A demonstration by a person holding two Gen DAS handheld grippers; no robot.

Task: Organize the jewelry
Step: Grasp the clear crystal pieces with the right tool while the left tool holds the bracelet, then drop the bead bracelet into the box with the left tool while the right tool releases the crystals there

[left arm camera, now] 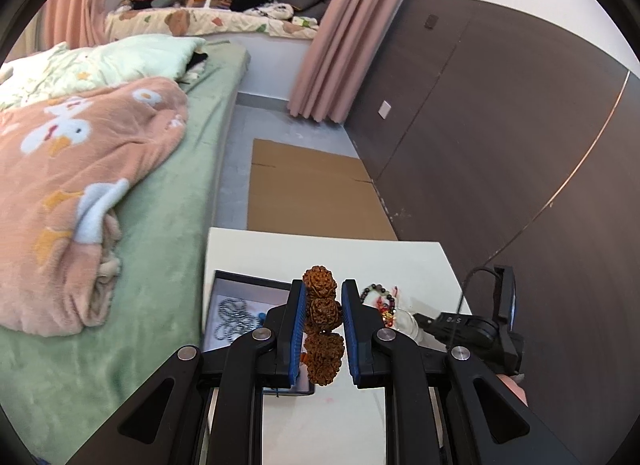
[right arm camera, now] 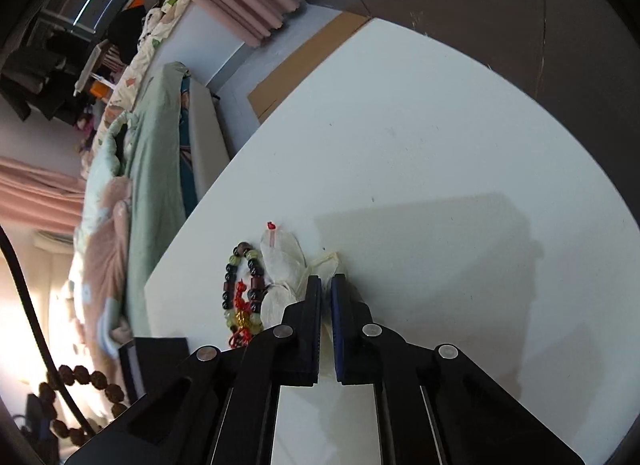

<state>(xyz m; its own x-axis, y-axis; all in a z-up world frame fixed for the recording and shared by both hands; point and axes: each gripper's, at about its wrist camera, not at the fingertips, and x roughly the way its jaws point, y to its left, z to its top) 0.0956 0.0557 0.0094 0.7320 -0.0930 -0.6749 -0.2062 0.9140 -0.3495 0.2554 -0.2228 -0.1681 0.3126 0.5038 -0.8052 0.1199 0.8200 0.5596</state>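
The open box point(left arm camera: 240, 305), already holding a grey chain point(left arm camera: 232, 319), lies at the left of the desk point(left arm camera: 320, 257). The left gripper point(left arm camera: 323, 293) is clamped on a brown seed bracelet point(left arm camera: 322, 325), hanging lengthwise between its pads, just right of the box. Farther right, the right gripper point(right arm camera: 326, 279) is closed on a pale pouch point(right arm camera: 280, 261), beside a mixed bead bracelet point(right arm camera: 244, 289).

The knobbly bead string point(left arm camera: 323, 325) is rusty brown. The claw pads point(left arm camera: 299, 329) are blue on black arms. The table point(left arm camera: 340, 257) is cream-white. The blanket point(left arm camera: 80, 193) is peach with white ducks on a green bed point(left arm camera: 168, 265). The bracelet point(right arm camera: 244, 289) mixes dark, pale-green and red beads.
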